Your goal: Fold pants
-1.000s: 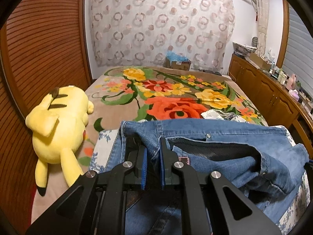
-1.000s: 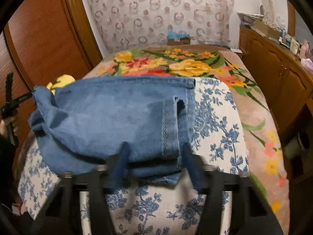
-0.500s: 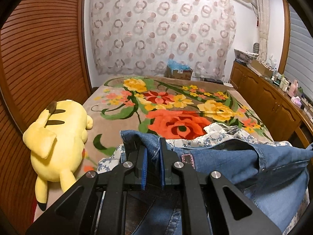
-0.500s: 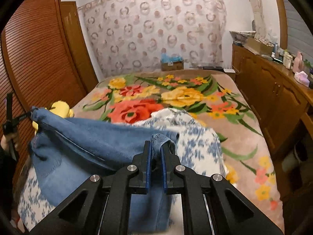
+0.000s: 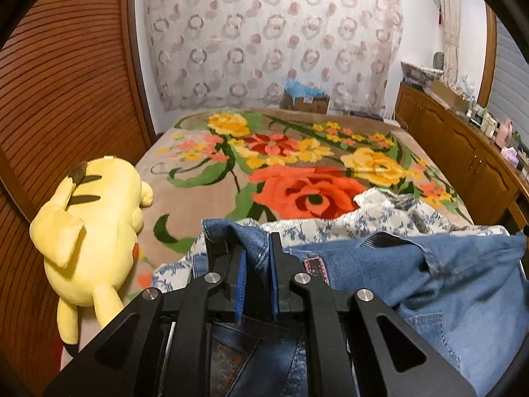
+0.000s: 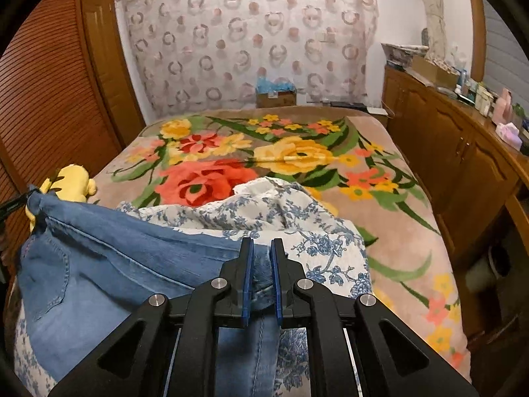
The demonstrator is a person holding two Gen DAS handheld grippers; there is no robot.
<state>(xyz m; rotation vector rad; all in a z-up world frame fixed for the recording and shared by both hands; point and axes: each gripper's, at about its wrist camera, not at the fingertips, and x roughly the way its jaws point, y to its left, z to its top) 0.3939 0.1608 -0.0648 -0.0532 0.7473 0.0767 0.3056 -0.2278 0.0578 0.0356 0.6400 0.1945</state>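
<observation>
The blue denim pants (image 5: 446, 297) hang lifted between both grippers above the bed. My left gripper (image 5: 258, 248) is shut on the pants' waistband at one end. My right gripper (image 6: 262, 251) is shut on a bunched edge of the pants (image 6: 109, 274) at the other end. The denim stretches leftward in the right wrist view up to the left gripper, seen small at the far left edge (image 6: 13, 203). The lower part of the pants droops out of sight below the fingers.
A white cloth with blue flowers (image 6: 264, 211) lies rumpled under the pants on the floral blanket (image 6: 297, 155). A yellow plush toy (image 5: 89, 225) lies by the wooden wardrobe (image 5: 56, 99). A wooden cabinet (image 6: 463, 165) with clutter runs along the right.
The right gripper closed on the pants edge, and both grippers lifted the denim off the cloth. The flowered cloth bunched up beneath.
</observation>
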